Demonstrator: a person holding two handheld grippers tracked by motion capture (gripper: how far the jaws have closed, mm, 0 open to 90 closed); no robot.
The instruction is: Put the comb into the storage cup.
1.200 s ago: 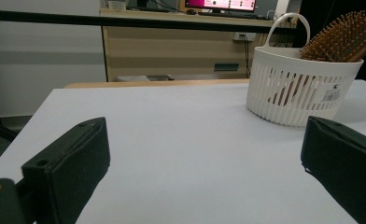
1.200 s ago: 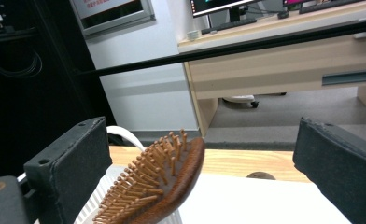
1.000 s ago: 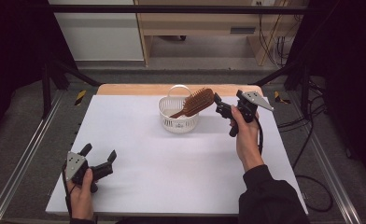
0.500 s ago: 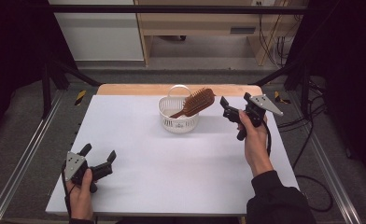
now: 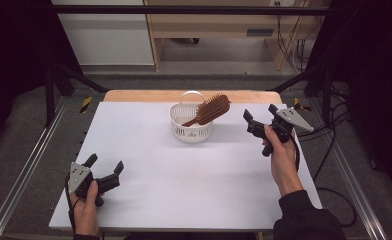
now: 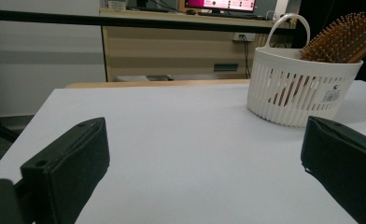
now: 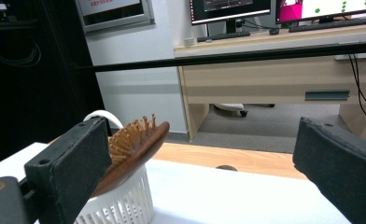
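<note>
High view, white table (image 5: pixel 184 170), grey floor (image 5: pixel 29 150)

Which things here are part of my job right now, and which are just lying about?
In the job:
wooden hairbrush, head sticking out of the basket
white basket
right gripper, open, nearest them

Lying about:
left gripper, open, idle near the table's front edge
yellow-black tool off the table

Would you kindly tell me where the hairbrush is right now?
In the high view, the hairbrush stands handle-down in the white basket at the table's far middle, left of the open right claw.
</note>
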